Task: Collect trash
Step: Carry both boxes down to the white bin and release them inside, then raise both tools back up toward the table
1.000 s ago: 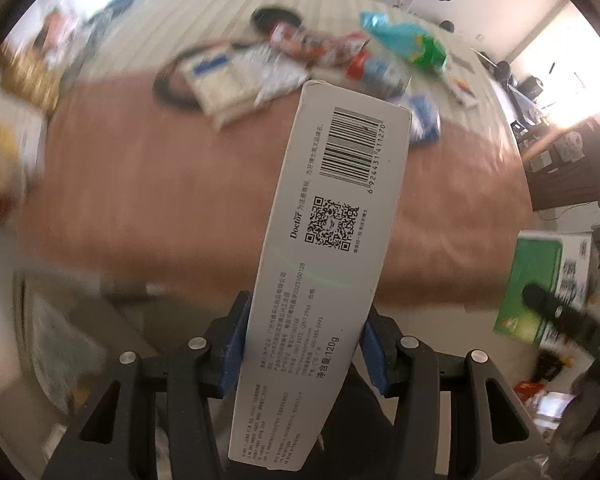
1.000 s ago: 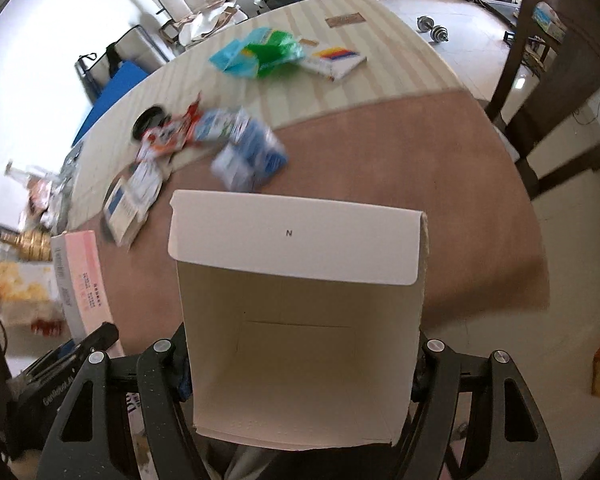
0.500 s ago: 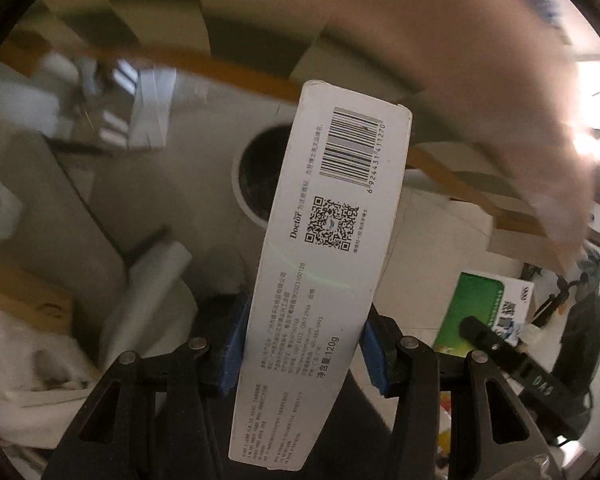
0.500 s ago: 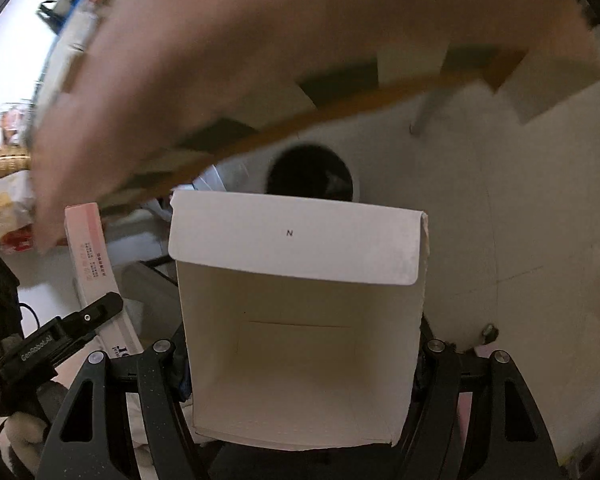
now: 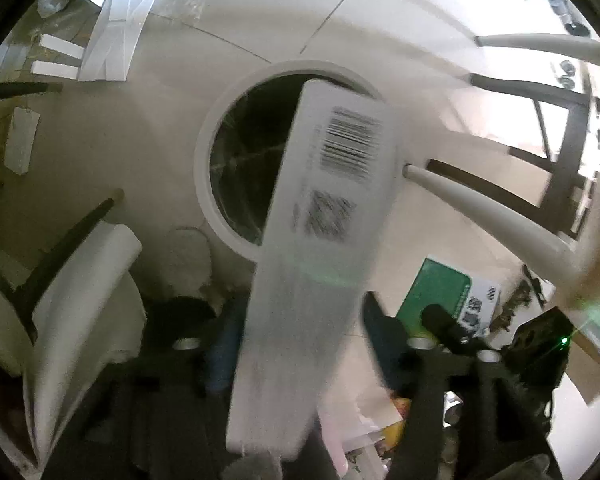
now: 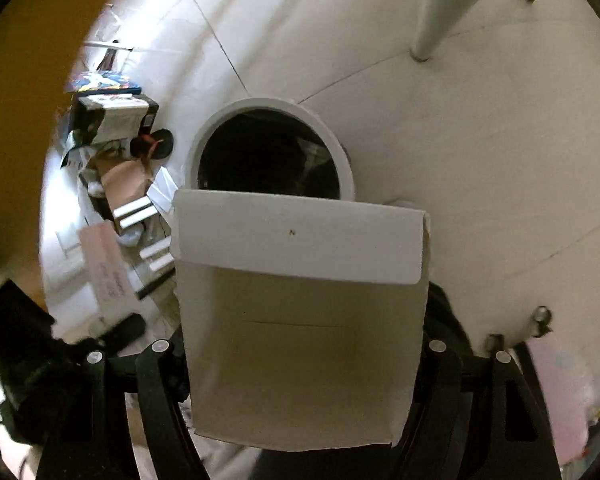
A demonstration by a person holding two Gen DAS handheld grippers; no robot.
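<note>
A round trash bin with a white rim (image 5: pixel 204 184) and a black liner stands on the pale floor, right under both grippers. My left gripper (image 5: pixel 300 344) points down at it and its jaws are opening. The long white barcode box (image 5: pixel 324 220) hangs blurred between them with gaps on both sides, its far end over the bin's mouth. My right gripper (image 6: pixel 300 352) holds an open white carton (image 6: pixel 300 300) just short of the bin rim (image 6: pixel 260 104). Its jaws are starting to open while the pads still touch the carton.
White table legs (image 5: pixel 480 216) (image 6: pixel 432 20) stand on the floor beside the bin, with a dark chair frame (image 5: pixel 560 160) beyond. Cardboard, white sheets (image 5: pixel 116 36) and boxes (image 6: pixel 116 120) clutter the floor left of the bin. A white roll (image 5: pixel 80 280) lies near my left gripper.
Both grippers dropped from above the table to floor level over the bin. The left jaws spread and the barcode box came loose. The carton kept its place in the right jaws.
</note>
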